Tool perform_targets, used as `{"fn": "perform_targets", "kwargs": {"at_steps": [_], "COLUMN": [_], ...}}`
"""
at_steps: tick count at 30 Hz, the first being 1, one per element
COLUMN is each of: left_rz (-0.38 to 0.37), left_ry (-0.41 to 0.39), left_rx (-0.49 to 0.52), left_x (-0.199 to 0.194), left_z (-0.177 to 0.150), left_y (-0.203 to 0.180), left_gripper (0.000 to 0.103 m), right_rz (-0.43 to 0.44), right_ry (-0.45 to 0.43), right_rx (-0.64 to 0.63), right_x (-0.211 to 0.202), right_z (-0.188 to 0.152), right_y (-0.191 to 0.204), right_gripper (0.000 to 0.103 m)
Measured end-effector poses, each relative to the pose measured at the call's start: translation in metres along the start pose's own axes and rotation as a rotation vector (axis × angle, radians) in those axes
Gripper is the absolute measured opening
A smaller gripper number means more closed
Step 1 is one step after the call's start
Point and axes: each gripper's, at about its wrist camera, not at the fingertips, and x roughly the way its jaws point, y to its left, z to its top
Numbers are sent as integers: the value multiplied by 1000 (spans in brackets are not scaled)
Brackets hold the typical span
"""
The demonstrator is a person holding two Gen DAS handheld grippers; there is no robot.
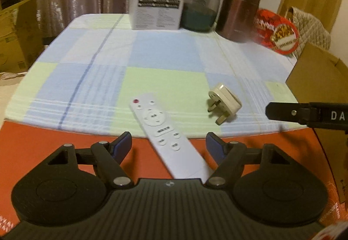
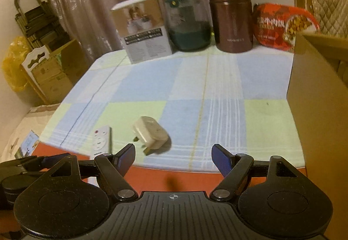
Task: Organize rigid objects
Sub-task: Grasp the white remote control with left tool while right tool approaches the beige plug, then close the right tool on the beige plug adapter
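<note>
Remote (image 1: pixel 163 130) just left of the plug adapter (image 1: pixel 225 105) on checked cloth (image 1: pixel 165 55); left gripper (image 1: pixel 168 145) agape astride remote, seemingly untouching; right gripper (image 2: pixel 173 158) agape, empty

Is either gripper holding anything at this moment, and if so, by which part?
Nothing is held. The left gripper is open, astride the remote without touching it; the right gripper is open and empty, near the plug adapter.

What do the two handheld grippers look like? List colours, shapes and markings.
Both grippers are matte black. The left gripper and right gripper each have a ribbed central body with a small crosshair mark, two round disc housings at the sides, and jointed linkage arms with silver pivot pins. The fingers carry blue pads. In the left wrist view the right gripper shows white letters "DA". No cables or sleeves show.
</note>
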Motion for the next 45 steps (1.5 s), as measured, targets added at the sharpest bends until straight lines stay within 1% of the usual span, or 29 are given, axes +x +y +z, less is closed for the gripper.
{"fn": "perform_targets", "kwargs": {"at_steps": [3, 5, 6, 15, 19, 24, 26, 29, 31, 33, 37, 42, 45], "left_rz": [12, 13, 17, 25, 53, 54, 43, 30, 27, 31, 24, 18, 24], "left_ry": [17, 23, 27, 59, 74, 43, 22, 11, 13, 19, 28, 26, 20], "left_rx": [47, 56, 64, 123, 142, 136, 125, 120, 119, 114, 114, 106, 100], "left_x": [14, 17, 18, 9, 10, 10, 10, 11, 13, 14, 13, 12, 12], "left_z": [2, 2, 2, -3, -8, -9, -9, -6, -5, -4, -5, -4, -3], "left_y": [-7, -8, -7, 11, 24, 33, 34, 34, 34, 34, 33, 32, 32], "left_gripper": [61, 51, 49, 36, 36, 36, 36, 36, 36, 34, 33, 33, 33], "right_rz": [-2, -3, -1, 19, 27, 33, 37, 48, 57, 64, 90, 113, 127], "right_ry": [19, 25, 27, 25, 27, 23, 20, 21, 18, 13, -13, -44, -38], "right_rx": [4, 1, -1, -9, -20, -25, -29, -51, -69, -88, -105, -94, -60], "right_x": [9, 11, 12, 16, 19, 25, 28, 34, 37, 40, 46, 56, 65], "right_z": [-1, -2, -3, -3, -3, -2, -2, -2, -3, -3, -2, 3, 6], "right_y": [-4, -4, -4, -3, -1, 1, 2, 5, 8, 11, 14, 14, 10], "right_gripper": [74, 74, 74, 74, 74, 74, 74, 74, 74, 74, 74, 74, 74]}}
